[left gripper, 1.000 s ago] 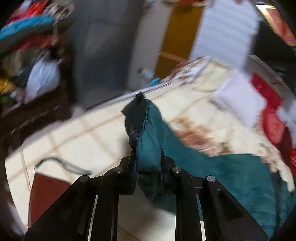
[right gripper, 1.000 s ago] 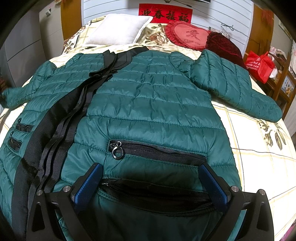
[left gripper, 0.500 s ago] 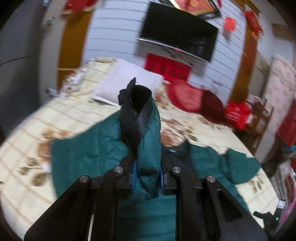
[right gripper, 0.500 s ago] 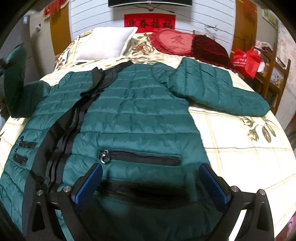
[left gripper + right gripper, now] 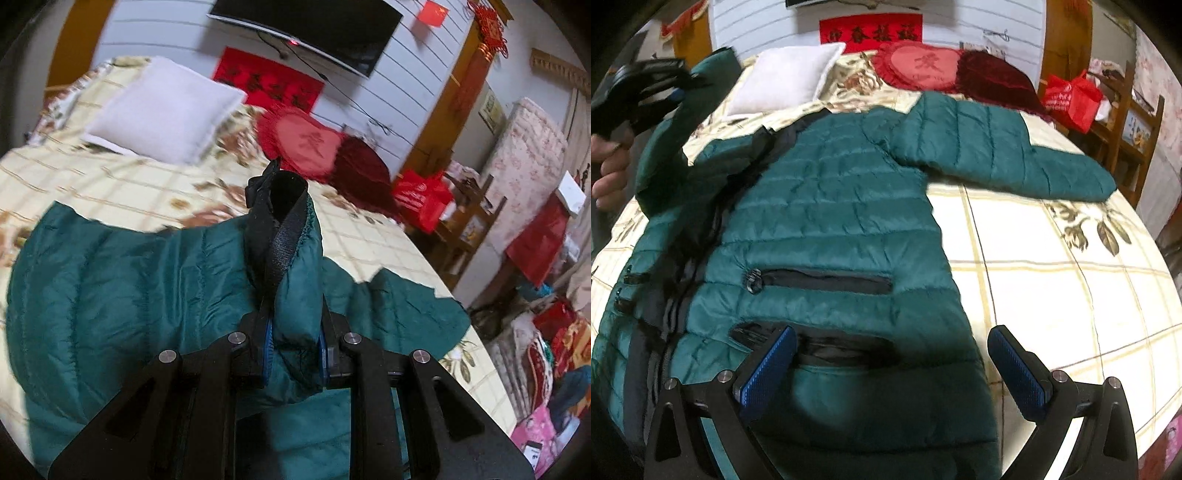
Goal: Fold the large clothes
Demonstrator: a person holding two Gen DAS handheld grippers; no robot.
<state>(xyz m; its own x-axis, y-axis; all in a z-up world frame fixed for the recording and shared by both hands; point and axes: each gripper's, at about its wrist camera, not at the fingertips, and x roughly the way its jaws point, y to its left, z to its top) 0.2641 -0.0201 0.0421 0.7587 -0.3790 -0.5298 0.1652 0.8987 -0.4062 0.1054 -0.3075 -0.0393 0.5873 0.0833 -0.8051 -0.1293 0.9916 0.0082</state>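
Ahead of us stands a white plank wall with a dark television and a red banner.

A bed (checked, floral sheet) carries the green jacket spread flat. Far off lie a white pillow and red cushions.

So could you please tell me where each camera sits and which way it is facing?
Left wrist: on the left claw, facing the headboard wall across the bed; its fingers pinch the sleeve cuff.
Right wrist: on the open right claw, above the jacket hem, facing the headboard.
Shared: jacket, white pillow, left claw.
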